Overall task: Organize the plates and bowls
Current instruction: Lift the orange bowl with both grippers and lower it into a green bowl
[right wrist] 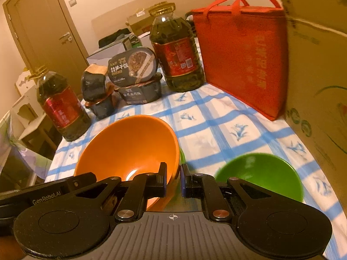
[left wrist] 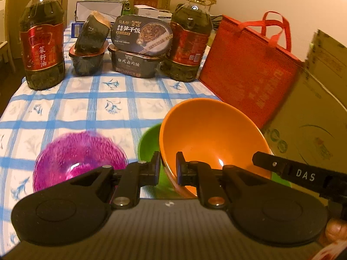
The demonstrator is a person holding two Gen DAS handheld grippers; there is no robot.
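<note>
On a surface covered by a blue-checked cloth, a large bottle of dark cooking oil stands far left, beside stacked sealed instant-meal tubs and a second oil bottle. A translucent purple plastic plate, empty, lies left. The left hand-held gripper pinches the near rim of an empty orange plastic bowl, tilted over a green bowl; the right hand-held gripper clamps the same bowl's opposite rim. Another empty green plastic bowl sits right, near a red insulated tote bag and cardboard box.
</note>
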